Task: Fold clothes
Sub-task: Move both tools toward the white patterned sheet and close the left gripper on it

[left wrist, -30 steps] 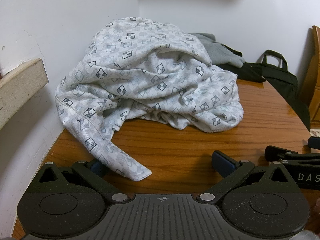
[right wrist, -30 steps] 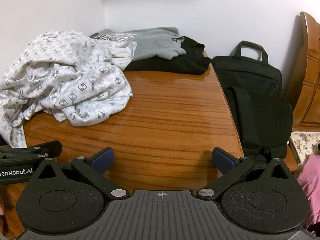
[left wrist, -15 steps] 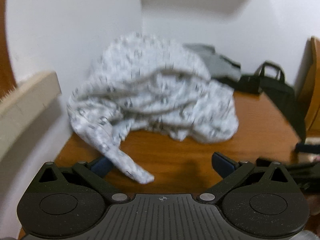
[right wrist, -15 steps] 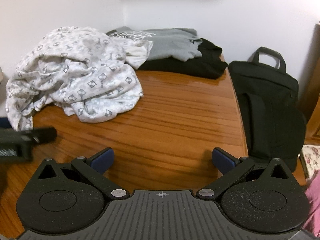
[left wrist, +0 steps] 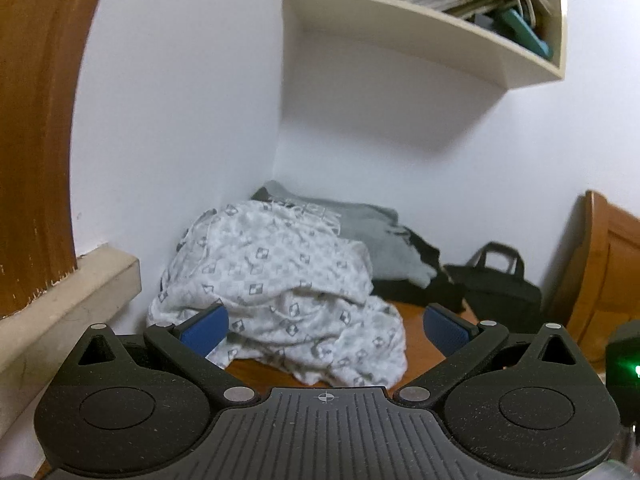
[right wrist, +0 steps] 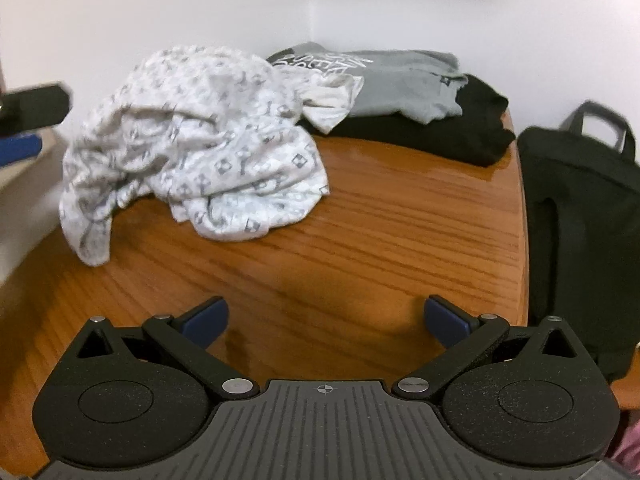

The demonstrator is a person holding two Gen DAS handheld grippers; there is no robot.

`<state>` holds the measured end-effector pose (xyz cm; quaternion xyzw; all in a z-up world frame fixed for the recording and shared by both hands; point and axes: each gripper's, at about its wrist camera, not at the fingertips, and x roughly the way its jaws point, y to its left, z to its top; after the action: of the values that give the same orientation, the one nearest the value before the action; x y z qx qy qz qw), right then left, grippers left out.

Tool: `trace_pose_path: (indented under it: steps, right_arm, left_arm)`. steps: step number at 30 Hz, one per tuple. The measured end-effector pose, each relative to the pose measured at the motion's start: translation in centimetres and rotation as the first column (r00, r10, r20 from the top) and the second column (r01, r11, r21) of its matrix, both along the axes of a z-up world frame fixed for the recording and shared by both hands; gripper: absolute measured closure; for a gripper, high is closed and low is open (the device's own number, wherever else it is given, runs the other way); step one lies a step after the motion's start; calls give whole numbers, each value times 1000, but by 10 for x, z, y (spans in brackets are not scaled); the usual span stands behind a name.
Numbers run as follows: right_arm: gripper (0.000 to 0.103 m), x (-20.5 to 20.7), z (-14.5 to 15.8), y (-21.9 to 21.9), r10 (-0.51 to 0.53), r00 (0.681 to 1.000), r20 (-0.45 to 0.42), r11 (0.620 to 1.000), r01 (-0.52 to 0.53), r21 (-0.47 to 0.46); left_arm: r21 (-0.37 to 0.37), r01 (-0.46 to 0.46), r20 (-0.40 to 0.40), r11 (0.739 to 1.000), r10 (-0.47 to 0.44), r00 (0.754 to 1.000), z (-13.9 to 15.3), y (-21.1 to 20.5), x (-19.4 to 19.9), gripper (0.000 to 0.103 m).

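Left claw point(left wrist: 326, 326): jaws spread wide, blue pads point(left wrist: 204, 328) bare, nothing between them; it is raised off the table and aimed at the back-left corner, so the shirt point(left wrist: 280, 292) sits framed in the gap but well apart from the pads. Right claw point(right wrist: 326, 322): also spread, empty, hovering low over the bare front part of the table point(right wrist: 380, 240), with wood showing between its pads. Judgement: both are held open and clear because no grasp has begun; this reads as the approach step, task barely started. The white patterned shirt is a crumpled heap at the table's left edge, pushed toward the back-left corner against the wall, with one loose tail point(right wrist: 94, 236) trailing toward the front-left edge. That tail looks like the easiest first pick, since it lies flat on wood and apart from the bulk. Behind the heap, in the back corner, a grey top point(right wrist: 400, 80) lies folded on a black garment point(right wrist: 460, 136); these look already stacked, out of the working area. The shirt's back fringe touches or overlaps the grey top, so dragging it could disturb that stack. A black bag point(right wrist: 580, 208) stands just off the table's right edge. A book shelf point(left wrist: 420, 28) hangs on the wall above the corner.
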<state>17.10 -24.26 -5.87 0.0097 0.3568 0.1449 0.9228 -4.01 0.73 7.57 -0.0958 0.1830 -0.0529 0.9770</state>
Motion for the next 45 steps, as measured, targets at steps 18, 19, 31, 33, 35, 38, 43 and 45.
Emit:
trace_pose_path:
  steps: [18, 19, 31, 33, 35, 38, 43, 45]
  right_arm:
    - [71, 109, 12, -55, 241, 970, 34, 965, -243, 100]
    - [71, 118, 11, -57, 250, 968, 26, 961, -251, 114]
    - [71, 177, 13, -63, 398, 908, 127, 911, -408, 60]
    - [71, 183, 17, -61, 423, 894, 148, 901, -432, 33]
    - [71, 188, 22, -59, 450, 877, 168, 890, -457, 2]
    - [71, 189, 27, -56, 477, 858, 190, 876, -481, -30]
    - [71, 181, 24, -50, 520, 831, 195, 851, -523, -43]
    - [71, 178, 22, -49, 527, 829, 188, 846, -532, -25]
  left_arm:
    - [-18, -72, -80, 997, 70, 994, -11, -1, 13, 41]
    - [-5, -77, -76, 997, 77, 994, -6, -4, 18, 42]
    - [144, -124, -120, 982, 142, 983, 28, -48, 115, 51]
    - [195, -135, -148, 972, 165, 975, 22, -58, 132, 46]
    - [253, -135, -176, 958, 183, 967, 13, -68, 146, 46]
    - [335, -142, -203, 932, 219, 954, -2, -74, 152, 64]
    - [295, -181, -184, 938, 242, 953, 10, -62, 123, 87]
    - [293, -198, -168, 936, 254, 953, 20, -59, 104, 94]
